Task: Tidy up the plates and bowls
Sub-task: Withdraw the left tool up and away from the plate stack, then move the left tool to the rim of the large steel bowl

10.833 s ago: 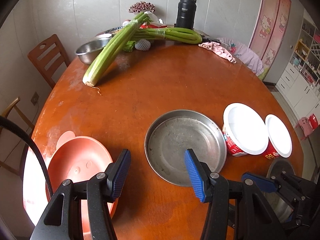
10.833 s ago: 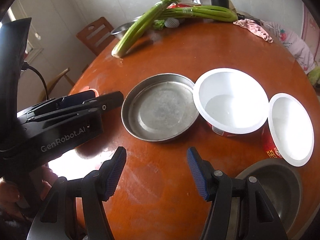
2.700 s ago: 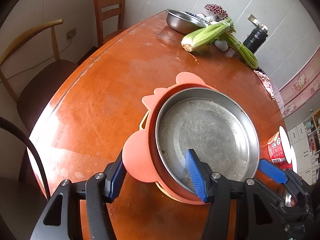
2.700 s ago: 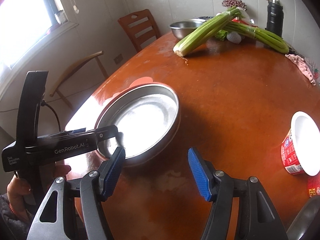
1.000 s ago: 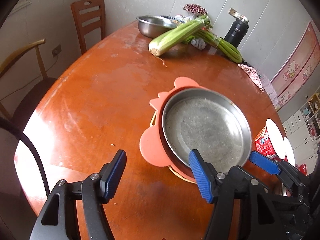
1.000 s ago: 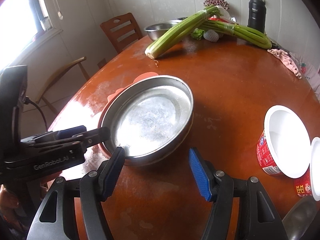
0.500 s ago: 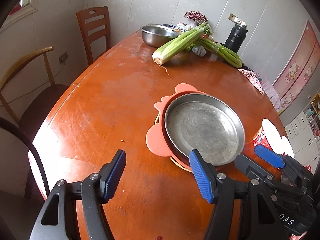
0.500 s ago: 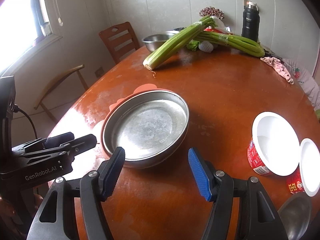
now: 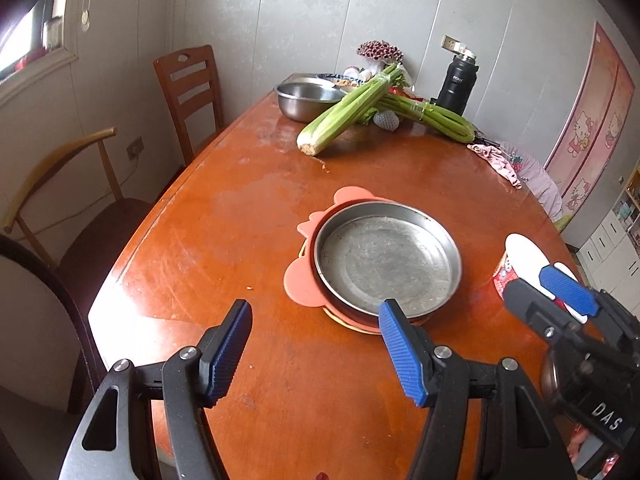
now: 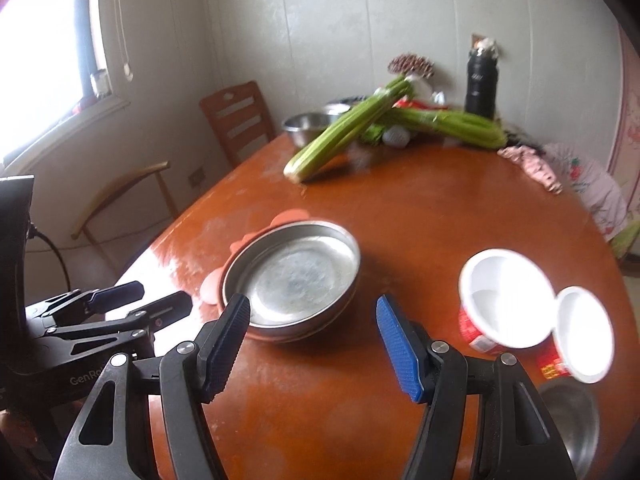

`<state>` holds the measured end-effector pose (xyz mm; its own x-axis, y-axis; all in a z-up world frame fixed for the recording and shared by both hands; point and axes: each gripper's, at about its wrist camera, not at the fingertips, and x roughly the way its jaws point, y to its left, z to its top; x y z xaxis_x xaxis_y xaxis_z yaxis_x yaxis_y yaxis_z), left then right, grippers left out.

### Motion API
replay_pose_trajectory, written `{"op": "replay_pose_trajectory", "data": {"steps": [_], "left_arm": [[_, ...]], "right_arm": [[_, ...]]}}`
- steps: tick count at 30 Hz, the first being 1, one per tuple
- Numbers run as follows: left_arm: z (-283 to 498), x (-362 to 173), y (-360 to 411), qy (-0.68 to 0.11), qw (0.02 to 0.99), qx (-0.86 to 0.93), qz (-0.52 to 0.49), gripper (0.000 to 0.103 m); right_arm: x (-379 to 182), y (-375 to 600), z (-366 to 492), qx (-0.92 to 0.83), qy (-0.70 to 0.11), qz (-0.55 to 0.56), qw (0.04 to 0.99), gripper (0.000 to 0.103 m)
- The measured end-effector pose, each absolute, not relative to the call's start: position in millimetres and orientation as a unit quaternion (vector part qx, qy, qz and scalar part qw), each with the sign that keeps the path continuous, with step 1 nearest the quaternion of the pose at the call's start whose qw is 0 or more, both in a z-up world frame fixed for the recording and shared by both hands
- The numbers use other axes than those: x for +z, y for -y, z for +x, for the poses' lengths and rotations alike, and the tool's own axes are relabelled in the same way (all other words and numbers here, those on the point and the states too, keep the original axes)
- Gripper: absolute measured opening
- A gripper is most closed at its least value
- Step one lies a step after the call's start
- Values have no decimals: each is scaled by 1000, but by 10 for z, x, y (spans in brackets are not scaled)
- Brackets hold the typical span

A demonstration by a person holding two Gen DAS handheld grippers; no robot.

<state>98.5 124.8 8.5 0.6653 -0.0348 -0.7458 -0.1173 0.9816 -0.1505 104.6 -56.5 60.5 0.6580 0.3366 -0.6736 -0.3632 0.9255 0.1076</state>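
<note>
The steel pan [image 9: 387,264] is nested in the pink plate [image 9: 298,284] to save bench [image 9: 224,240] space; both tools, left [image 9: 316,354] and right [image 10: 313,342], are held open and empty, seemingly clear of everything.

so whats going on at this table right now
A person holds a gripper in each hand, tidying dishes. The steel plate sits nested in the pink plate on the wooden table. Left gripper and right gripper are both open and empty, above the table short of the stack. Two white-lined red cups and a small steel bowl lie loose to the right.
</note>
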Motion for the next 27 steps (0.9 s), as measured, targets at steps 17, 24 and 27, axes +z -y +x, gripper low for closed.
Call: {"op": "replay_pose_trajectory", "data": {"steps": [17, 24, 27], "left_arm": [[970, 372, -423, -396, 915, -42, -72, 66], [1038, 475, 106, -387, 916, -82, -62, 66], [1075, 464, 328, -389, 914, -101, -60, 66]], "right_arm": [[994, 1451, 725, 175, -325, 23, 929, 68], [1124, 2052, 597, 144, -294, 32, 944, 68], [1130, 2286, 577, 132, -292, 28, 947, 68]]}}
